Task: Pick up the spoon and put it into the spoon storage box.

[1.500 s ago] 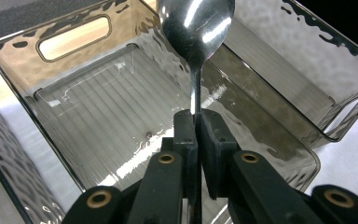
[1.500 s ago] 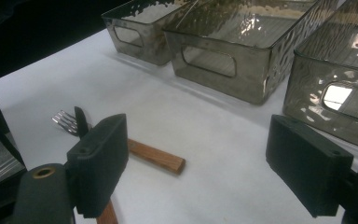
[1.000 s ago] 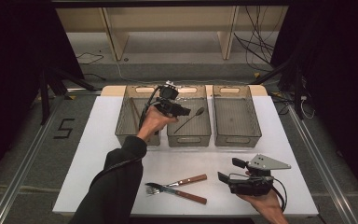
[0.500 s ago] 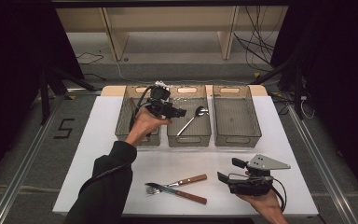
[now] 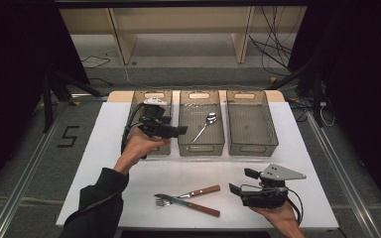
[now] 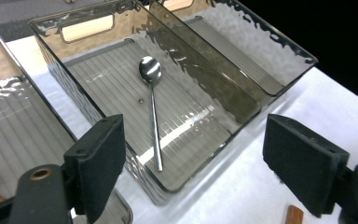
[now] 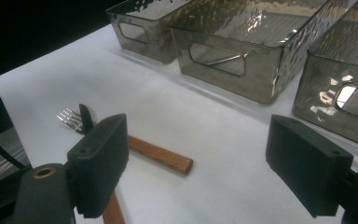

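A metal spoon (image 5: pixel 204 126) (image 6: pixel 152 105) lies loose on the floor of the middle smoky bin (image 5: pixel 201 148) (image 6: pixel 93 116). My left gripper (image 5: pixel 182 131) (image 6: pixel 193 172) hovers at the seam between the left bin (image 5: pixel 149 94) and the middle one. It points at the spoon; its jaws have just been opening and nothing is between them. A fork (image 5: pixel 198 191) and a knife (image 5: pixel 203 209), both wood-handled, lie crossed near the table's front edge. My right gripper (image 5: pixel 242 180) (image 7: pixel 196 168) rests open at the front right, aimed at that pair, with the fork's tines (image 7: pixel 70 117) beyond its jaws.
A third smoky bin (image 5: pixel 252 148) stands at the right of the row, nothing visible in it. The white tabletop (image 5: pixel 104 148) has bare room to the left and between the bins and the cutlery. Shelving and cables lie beyond the table's far edge.
The spoon left the left gripper and now lies in the middle bin. That gripper drew back to the left, jaws wider. The right gripper stayed put.
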`<state>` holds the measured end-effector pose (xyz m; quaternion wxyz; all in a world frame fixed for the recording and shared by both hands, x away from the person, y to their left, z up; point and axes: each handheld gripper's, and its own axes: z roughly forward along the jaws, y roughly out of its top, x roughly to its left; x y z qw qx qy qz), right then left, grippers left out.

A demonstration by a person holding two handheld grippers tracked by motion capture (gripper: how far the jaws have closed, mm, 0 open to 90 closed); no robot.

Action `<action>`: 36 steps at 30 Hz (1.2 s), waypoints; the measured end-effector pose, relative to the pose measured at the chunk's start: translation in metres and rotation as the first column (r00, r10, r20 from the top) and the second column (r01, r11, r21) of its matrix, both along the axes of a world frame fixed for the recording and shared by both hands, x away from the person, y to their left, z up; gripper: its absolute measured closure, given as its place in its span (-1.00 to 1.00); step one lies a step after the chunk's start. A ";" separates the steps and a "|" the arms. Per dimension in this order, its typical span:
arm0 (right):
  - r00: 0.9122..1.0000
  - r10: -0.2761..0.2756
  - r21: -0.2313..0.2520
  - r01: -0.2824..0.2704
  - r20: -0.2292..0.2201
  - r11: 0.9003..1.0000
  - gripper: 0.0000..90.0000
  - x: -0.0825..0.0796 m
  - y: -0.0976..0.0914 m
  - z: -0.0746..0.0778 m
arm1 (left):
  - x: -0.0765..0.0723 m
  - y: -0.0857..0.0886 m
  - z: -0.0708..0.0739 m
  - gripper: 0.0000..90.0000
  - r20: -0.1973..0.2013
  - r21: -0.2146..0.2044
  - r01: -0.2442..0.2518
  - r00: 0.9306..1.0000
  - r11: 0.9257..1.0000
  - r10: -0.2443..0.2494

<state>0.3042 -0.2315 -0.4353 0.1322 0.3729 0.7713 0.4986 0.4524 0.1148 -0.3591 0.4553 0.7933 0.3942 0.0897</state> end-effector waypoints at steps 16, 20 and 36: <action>0.999 0.036 -0.049 -0.037 -0.017 0.998 -0.51 -0.001 0.012 0.002 | -0.042 0.039 -0.017 -0.60 0.055 -0.068 -0.027 0.998 0.997 0.031; 0.999 0.048 -0.063 -0.050 -0.025 0.997 -0.51 -0.001 0.016 0.001 | -0.050 0.045 -0.024 -0.61 0.049 -0.057 -0.035 0.998 0.998 0.037; 0.994 0.096 -0.101 -0.102 -0.058 0.990 -0.51 0.001 0.030 -0.002 | -0.078 0.060 -0.053 -0.64 0.086 -0.087 -0.027 0.996 0.996 0.034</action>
